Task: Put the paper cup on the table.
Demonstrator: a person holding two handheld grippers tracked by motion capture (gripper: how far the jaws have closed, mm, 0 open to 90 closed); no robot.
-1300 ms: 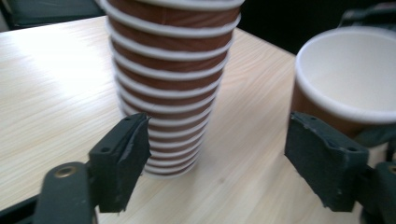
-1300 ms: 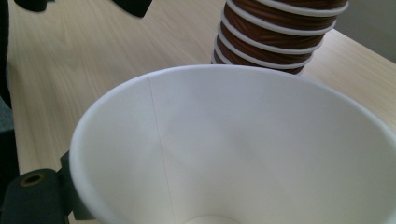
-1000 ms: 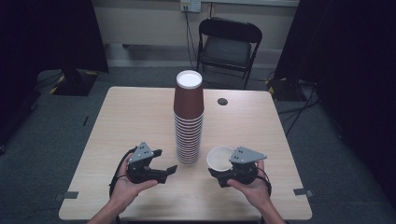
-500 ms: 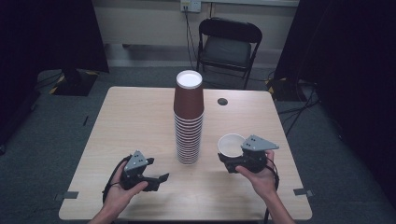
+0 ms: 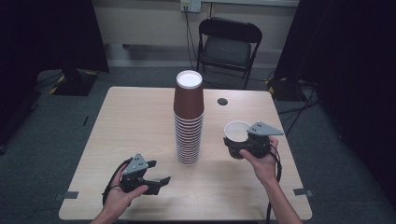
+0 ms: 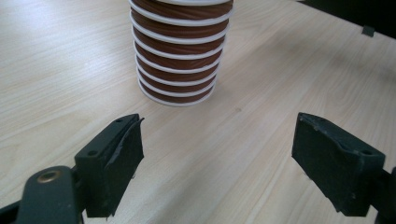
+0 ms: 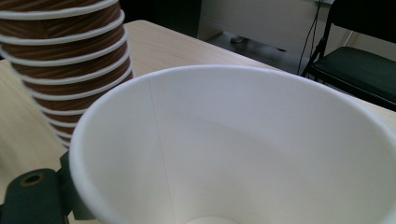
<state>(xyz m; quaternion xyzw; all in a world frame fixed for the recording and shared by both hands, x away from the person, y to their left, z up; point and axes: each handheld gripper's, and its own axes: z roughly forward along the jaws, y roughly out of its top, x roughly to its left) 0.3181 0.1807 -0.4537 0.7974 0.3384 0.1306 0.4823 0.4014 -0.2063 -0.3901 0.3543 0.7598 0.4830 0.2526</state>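
On the table (image 5: 140,121): one cup stack (image 5: 188,121); one loose cup (image 5: 236,138) gripped.

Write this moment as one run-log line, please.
right gripper: shut on single cup, lifted off table | left gripper: open, empty | cup stack: upright, mid-table

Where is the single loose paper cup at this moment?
In the high view the single cup sits in the right gripper, right of the cup stack.

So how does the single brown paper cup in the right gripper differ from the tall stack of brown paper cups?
The single brown paper cup is held above the table in the right gripper; the tall stack of brown paper cups stands on the table. The single cup tilts; the stack stands upright. Both are brown outside, white inside.
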